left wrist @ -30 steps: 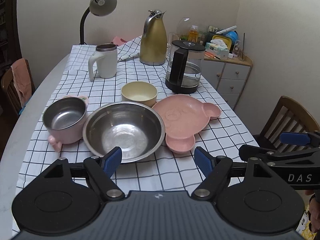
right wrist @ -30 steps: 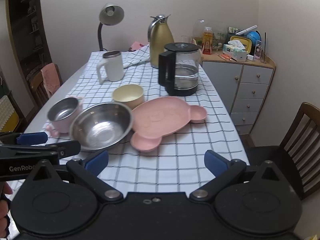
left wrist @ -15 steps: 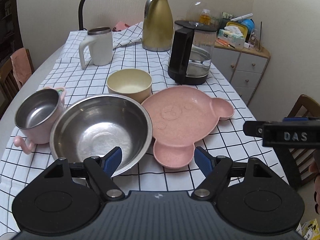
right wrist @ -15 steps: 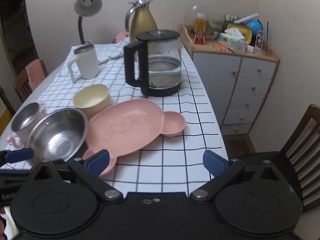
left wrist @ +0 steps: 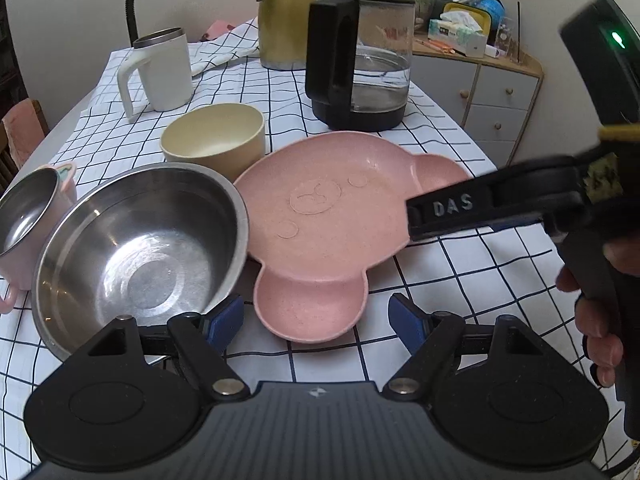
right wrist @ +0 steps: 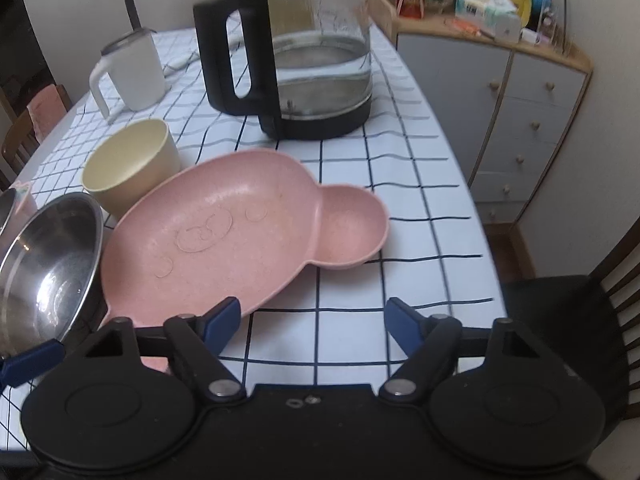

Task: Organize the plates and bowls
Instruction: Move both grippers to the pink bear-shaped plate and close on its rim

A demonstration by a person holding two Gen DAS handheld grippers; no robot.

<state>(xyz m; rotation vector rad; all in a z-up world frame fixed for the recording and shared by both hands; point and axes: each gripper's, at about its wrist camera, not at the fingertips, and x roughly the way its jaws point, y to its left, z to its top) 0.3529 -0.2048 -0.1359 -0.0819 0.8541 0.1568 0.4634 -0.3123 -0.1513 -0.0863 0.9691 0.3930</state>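
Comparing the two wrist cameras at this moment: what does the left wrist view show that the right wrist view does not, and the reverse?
Only the left wrist view: the gold thermos as a body and a hand holding the right gripper.

Only the right wrist view: a dark wooden chair beside the table.

Both: pink bear plate, steel bowl, cream bowl, glass kettle, white mug.

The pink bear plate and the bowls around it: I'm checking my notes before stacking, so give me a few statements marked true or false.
1. The pink bear plate is empty. True.
2. The steel bowl sits inside the cream bowl. False: they stand side by side on the checked cloth.
3. The glass kettle stands behind the plate. True.
4. The right gripper grips the plate. False: its jaws, just closing, hold nothing.
5. The left gripper is open. True.
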